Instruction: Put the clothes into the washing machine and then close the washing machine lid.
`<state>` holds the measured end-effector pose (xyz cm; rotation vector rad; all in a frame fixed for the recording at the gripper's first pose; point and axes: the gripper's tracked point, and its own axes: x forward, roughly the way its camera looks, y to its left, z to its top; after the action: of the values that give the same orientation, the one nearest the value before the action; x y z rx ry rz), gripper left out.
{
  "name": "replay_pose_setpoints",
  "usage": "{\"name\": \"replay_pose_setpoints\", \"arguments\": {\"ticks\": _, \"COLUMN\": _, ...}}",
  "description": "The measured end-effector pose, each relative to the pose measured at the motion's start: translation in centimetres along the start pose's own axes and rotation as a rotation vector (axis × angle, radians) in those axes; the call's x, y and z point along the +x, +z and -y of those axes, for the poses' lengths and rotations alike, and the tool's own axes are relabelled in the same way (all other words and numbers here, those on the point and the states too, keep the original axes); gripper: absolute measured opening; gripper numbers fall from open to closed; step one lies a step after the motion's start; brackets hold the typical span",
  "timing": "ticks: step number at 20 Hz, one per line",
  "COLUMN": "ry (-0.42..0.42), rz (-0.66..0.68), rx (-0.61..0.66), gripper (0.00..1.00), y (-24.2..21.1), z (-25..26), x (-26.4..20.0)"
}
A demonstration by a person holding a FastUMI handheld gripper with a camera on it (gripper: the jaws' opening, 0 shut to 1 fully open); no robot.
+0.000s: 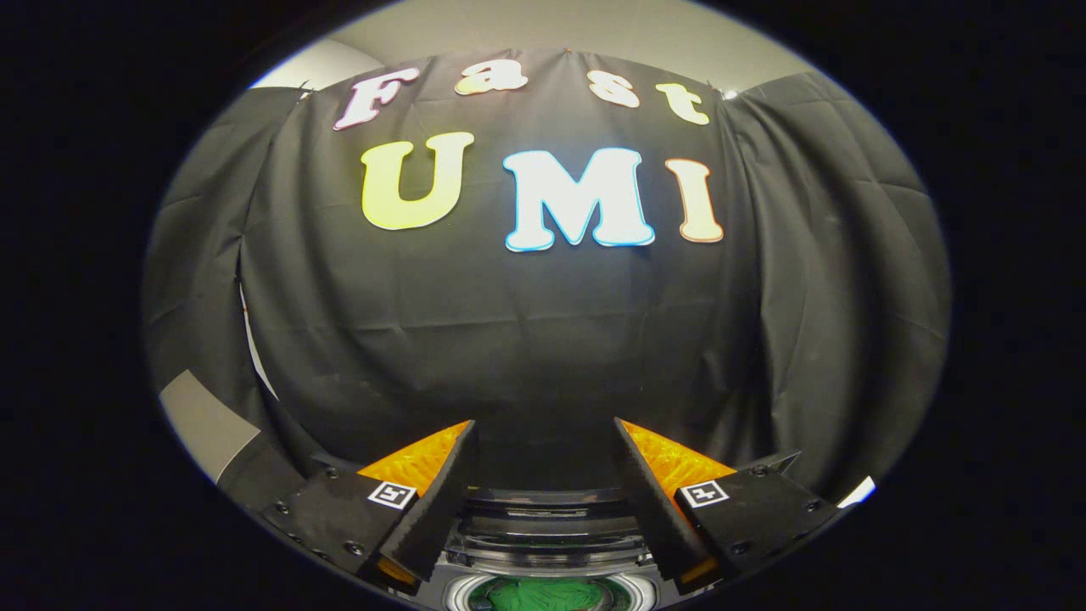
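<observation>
The hand-held gripper [543,475] hangs with its 2 fingers apart, gripping nothing, above the washing machine [547,543]. The green clothes [547,594] inside look soft and light; its lid looks rigid, best pushed at its rim.

Creased black cloth wall [543,339]; pale surface [594,34] above, perhaps a ceiling

Open gap between fingers [441,492], above washing machine [547,543].
</observation>
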<state>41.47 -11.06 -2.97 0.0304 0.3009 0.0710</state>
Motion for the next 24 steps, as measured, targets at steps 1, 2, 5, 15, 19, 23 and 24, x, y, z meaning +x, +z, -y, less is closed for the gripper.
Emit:
{"name": "replay_pose_setpoints", "arguments": {"ticks": 1, "ry": 0.001, "rz": -0.013, "rx": -0.001, "gripper": 0.97, "y": -0.4, "z": -0.1, "x": 0.2}}
{"name": "replay_pose_setpoints", "arguments": {"ticks": 2, "ry": 0.002, "rz": -0.026, "rx": -0.012, "gripper": 0.97, "y": -0.9, "z": -0.2, "x": 0.5}}
{"name": "replay_pose_setpoints", "arguments": {"ticks": 5, "ry": 0.002, "rz": -0.050, "rx": 0.012, "gripper": 0.98, "y": -1.3, "z": 0.2, "x": 0.2}}
{"name": "replay_pose_setpoints", "arguments": {"ticks": 15, "ry": 0.015, "rz": -0.013, "rx": 0.002, "gripper": 0.98, "y": -2.7, "z": -0.3, "x": -3.6}}
{"name": "replay_pose_setpoints", "arguments": {"ticks": 19, "ry": 0.015, "rz": -0.007, "rx": -0.004, "gripper": 0.98, "y": -3.4, "z": -0.3, "x": -5.3}}
{"name": "replay_pose_setpoints", "arguments": {"ticks": 23, "ry": 0.013, "rz": -0.004, "rx": -0.005, "gripper": 0.98, "y": -4.3, "z": -0.4, "x": -6.8}}
{"name": "replay_pose_setpoints", "arguments": {"ticks": 24, "ry": 0.012, "rz": -0.003, "rx": -0.004, "gripper": 0.98, "y": -4.5, "z": -0.4, "x": -7.3}}
